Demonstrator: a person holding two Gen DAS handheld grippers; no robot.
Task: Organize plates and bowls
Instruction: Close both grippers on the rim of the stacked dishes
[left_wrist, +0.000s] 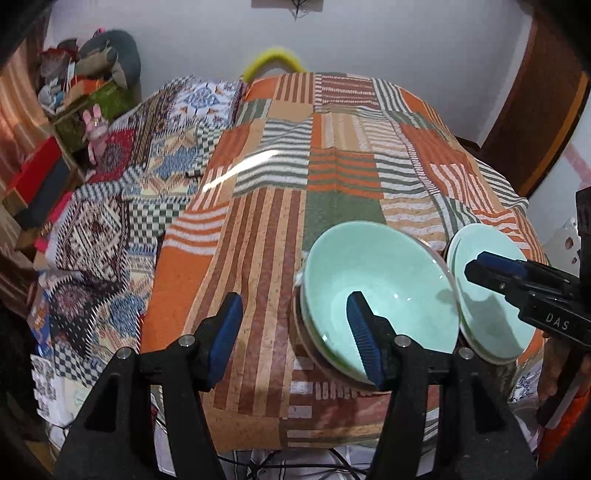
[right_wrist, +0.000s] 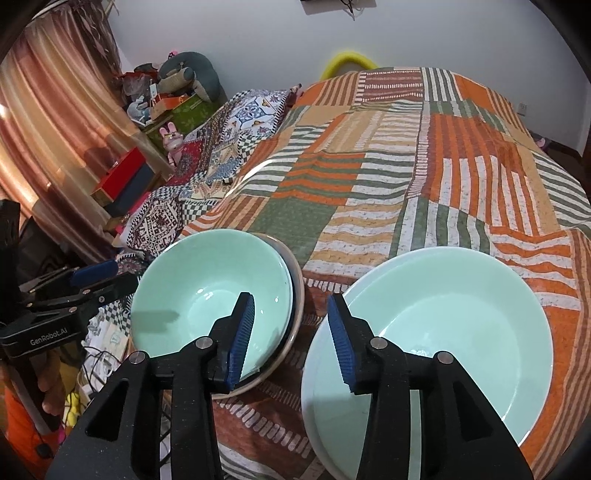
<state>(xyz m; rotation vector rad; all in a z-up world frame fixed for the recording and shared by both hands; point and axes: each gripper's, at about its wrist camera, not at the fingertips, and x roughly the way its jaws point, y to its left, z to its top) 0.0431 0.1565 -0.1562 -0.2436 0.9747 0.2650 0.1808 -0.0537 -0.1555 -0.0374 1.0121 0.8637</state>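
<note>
Two stacks stand near the front edge of a table with a striped patchwork cloth (left_wrist: 332, 177). The left stack is a mint-green bowl (left_wrist: 380, 284) (right_wrist: 210, 284) on a dark plate with a tan rim (right_wrist: 295, 314). The right stack is a mint-green bowl (right_wrist: 454, 325) (left_wrist: 491, 306) nested in a pale plate (right_wrist: 314, 369). My left gripper (left_wrist: 291, 317) is open and empty, its right finger over the left bowl's near rim. My right gripper (right_wrist: 291, 321) is open and empty, above the gap between the two stacks.
A bed with a patterned quilt (left_wrist: 122, 206) lies left of the table. Boxes and toys (left_wrist: 74, 110) pile up by a curtain (right_wrist: 48, 129) at far left. A yellow loop (left_wrist: 273, 59) shows behind the table. Cables hang below the front edge.
</note>
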